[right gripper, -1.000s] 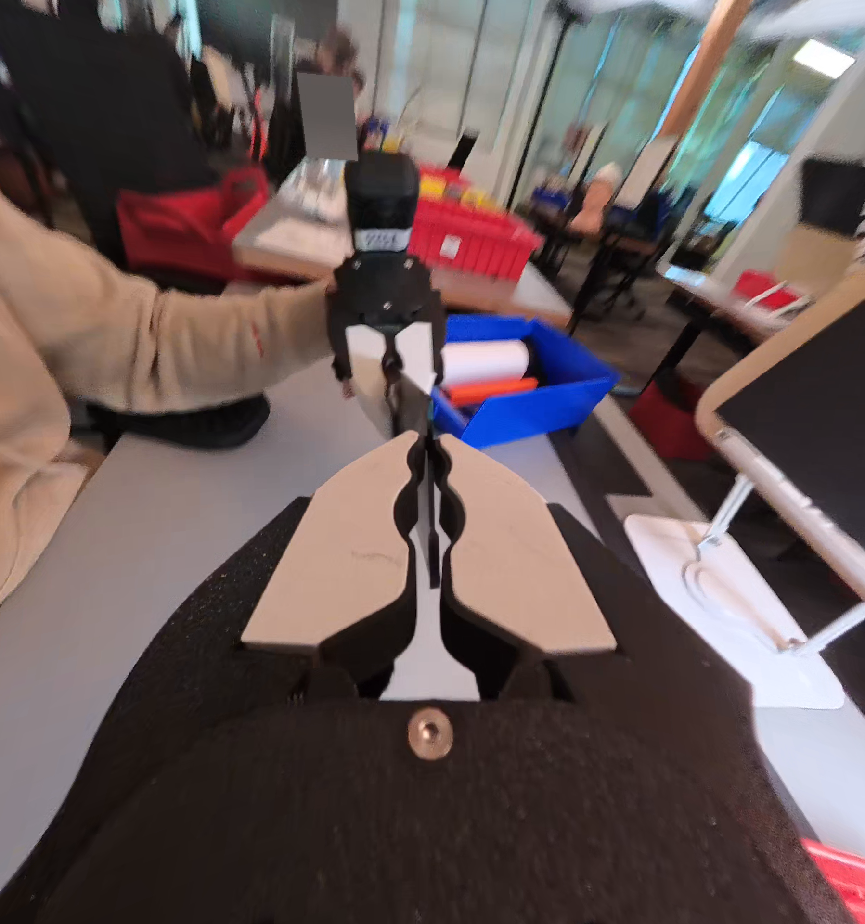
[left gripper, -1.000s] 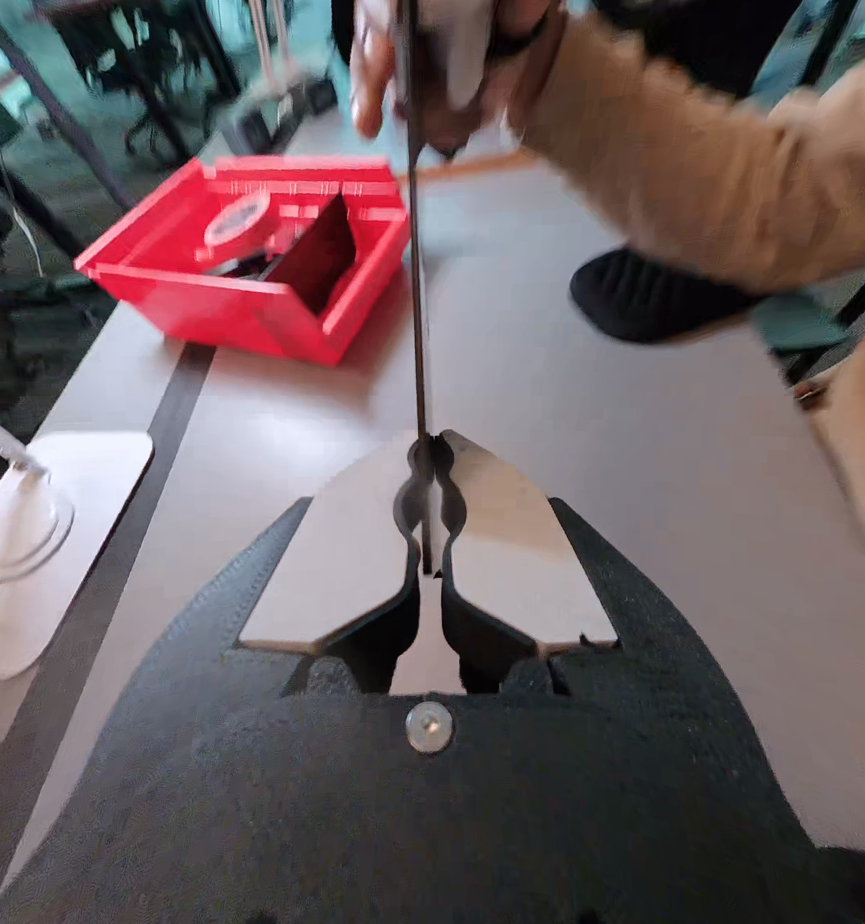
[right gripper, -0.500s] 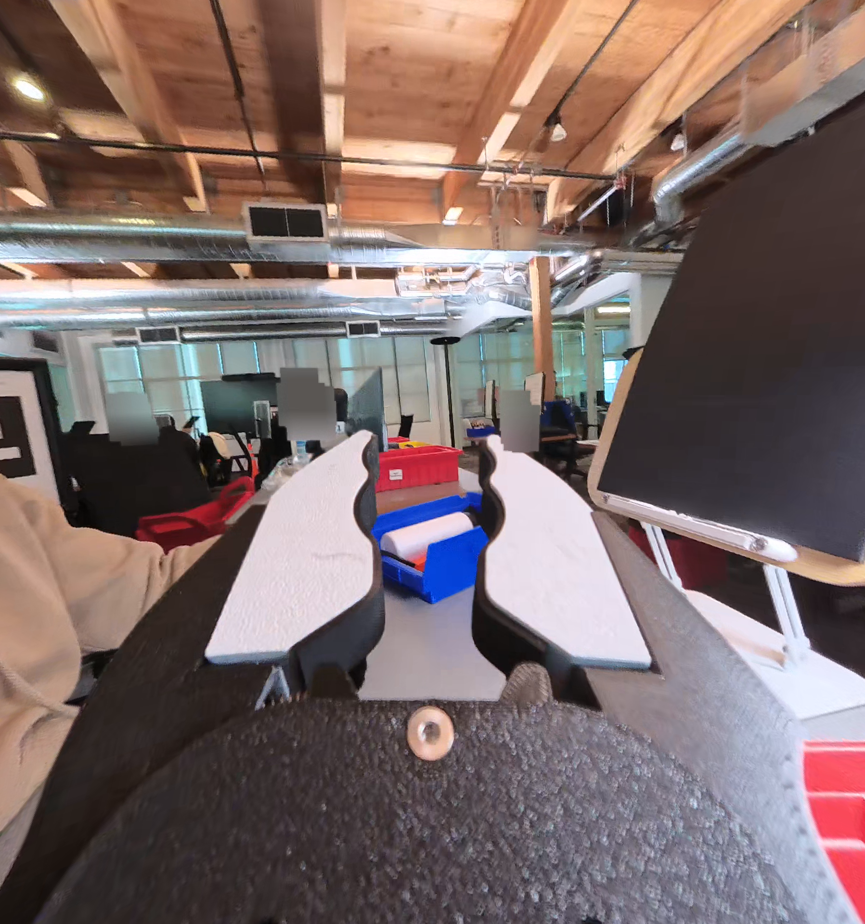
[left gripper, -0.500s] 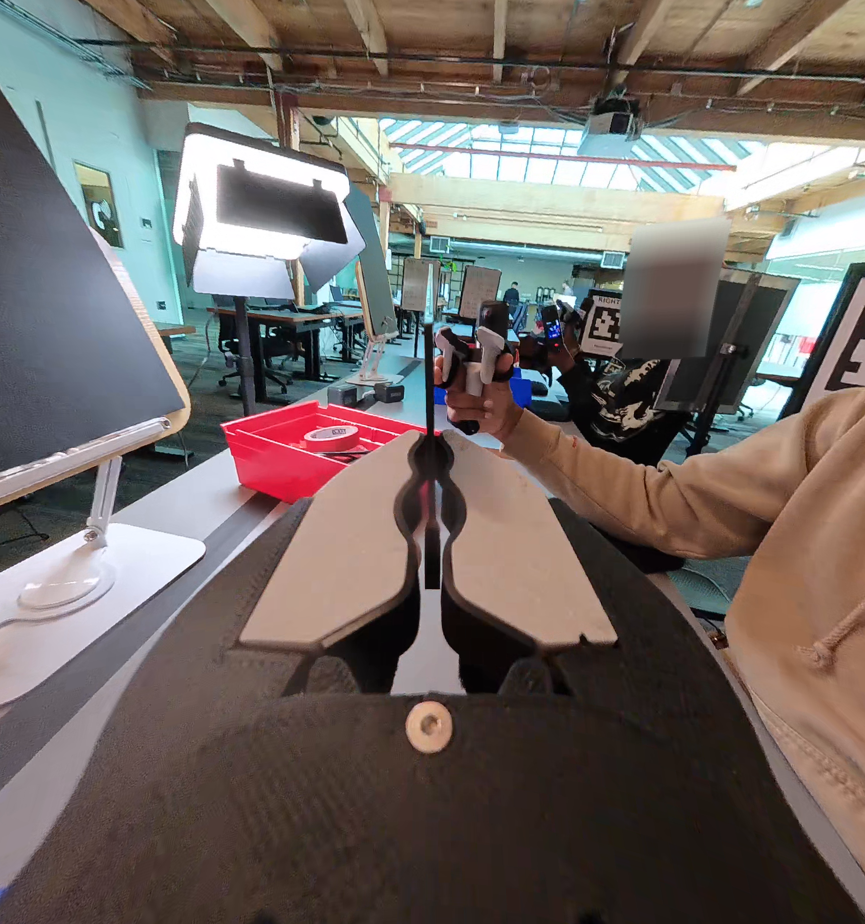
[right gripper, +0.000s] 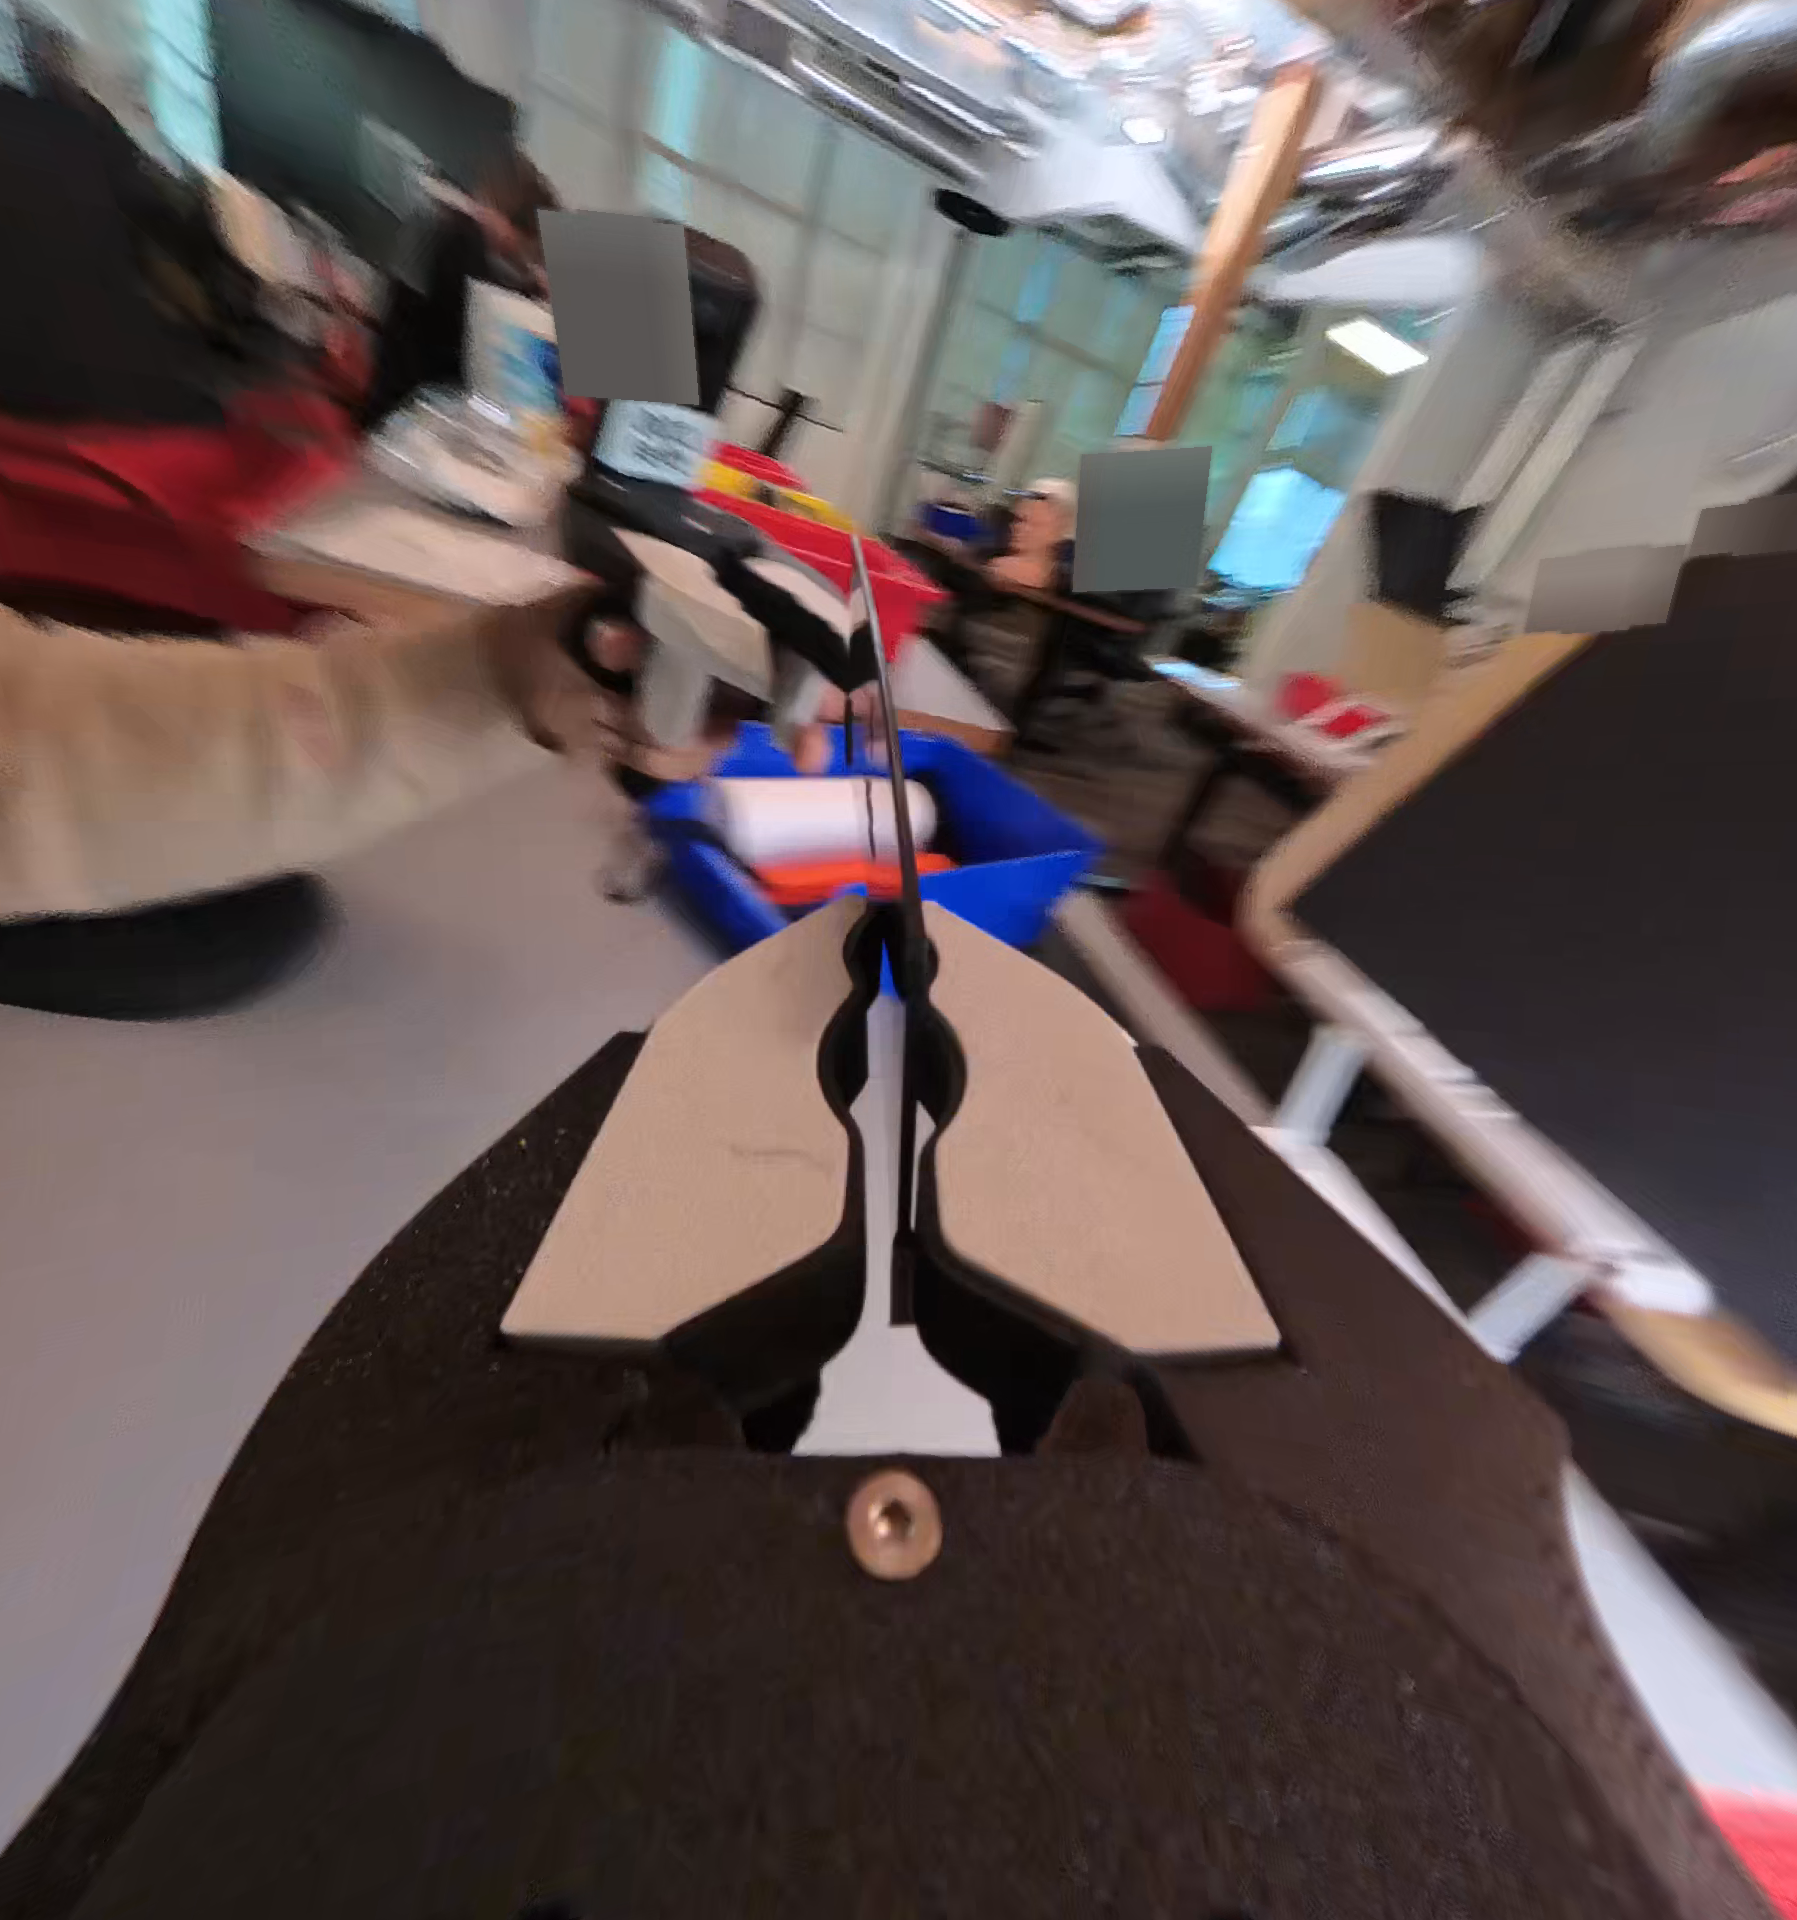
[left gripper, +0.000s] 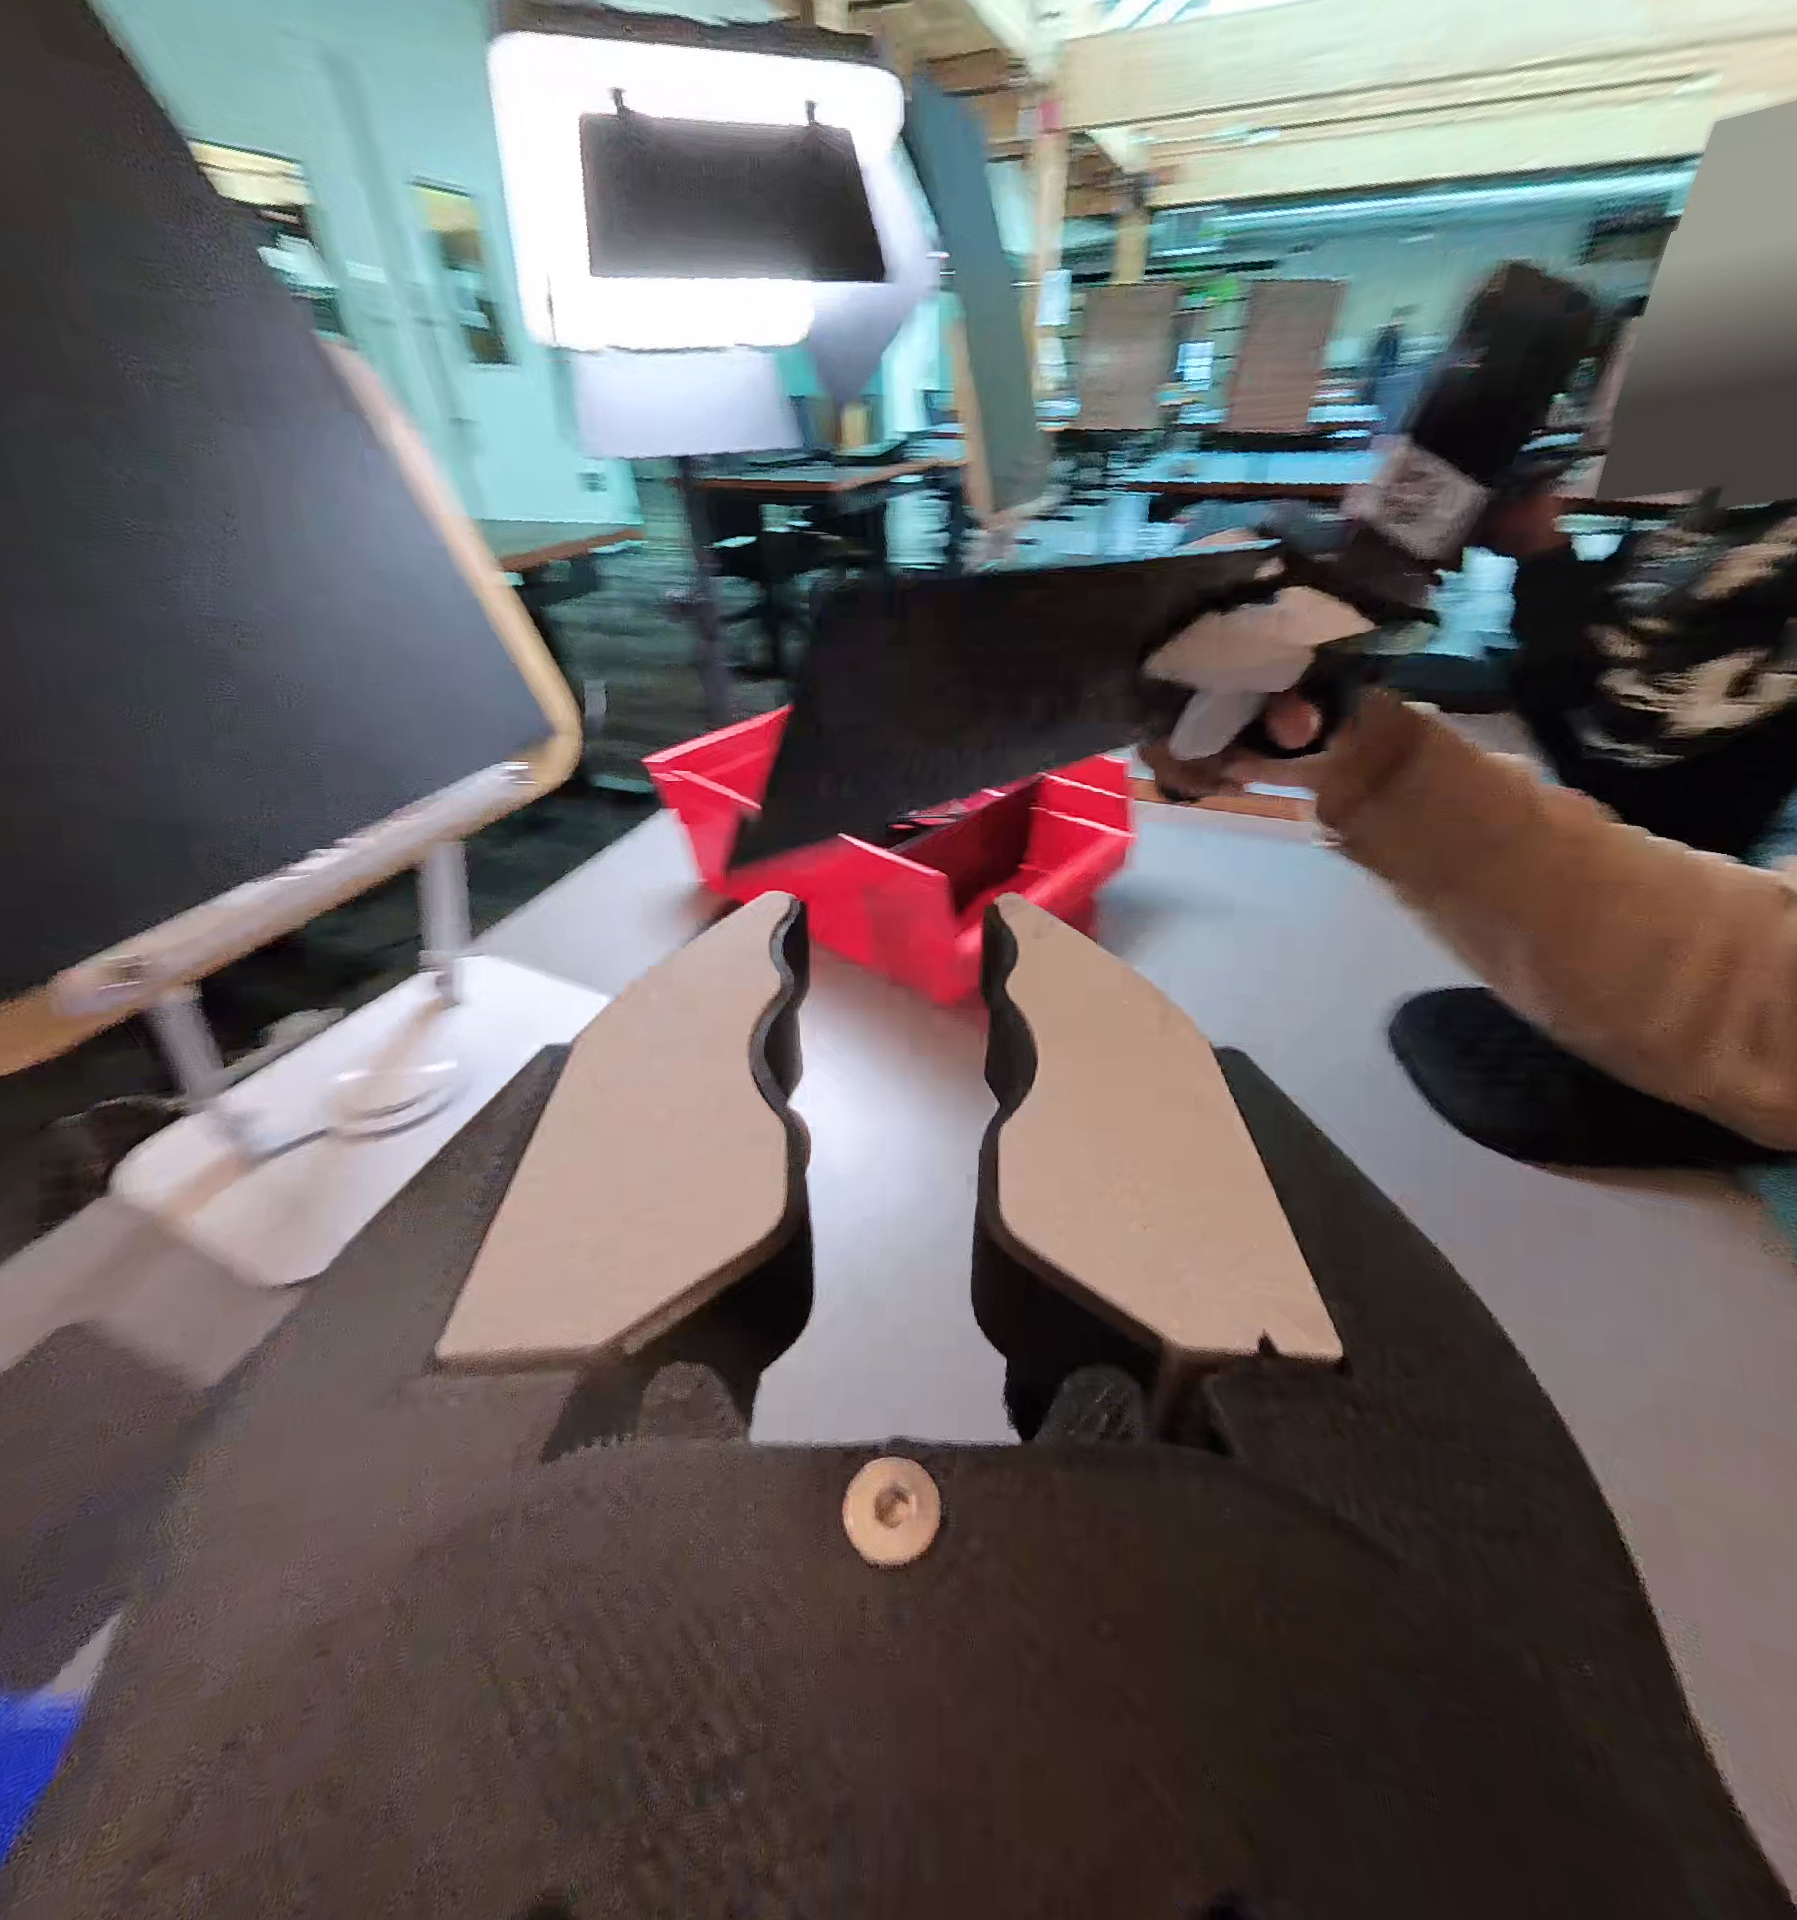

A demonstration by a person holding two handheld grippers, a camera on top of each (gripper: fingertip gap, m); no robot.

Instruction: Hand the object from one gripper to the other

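Left wrist view shows the black sheet (left gripper: 977,696) broadside above the red bin (left gripper: 935,894), clamped by the right gripper (left gripper: 1164,665); the left gripper (left gripper: 889,925) gapes empty. Right wrist view shows it only edge-on.

**Two wrist cameras faced each other across the table**

The left wrist view looked forward over its own left gripper (left gripper: 889,940) toward the far red bin (left gripper: 904,914). The right wrist view looked over the right gripper (right gripper: 894,935) toward the far blue bin (right gripper: 987,883). Both sat close above the grey table (left gripper: 1341,935). Each view showed the other gripper farther off.
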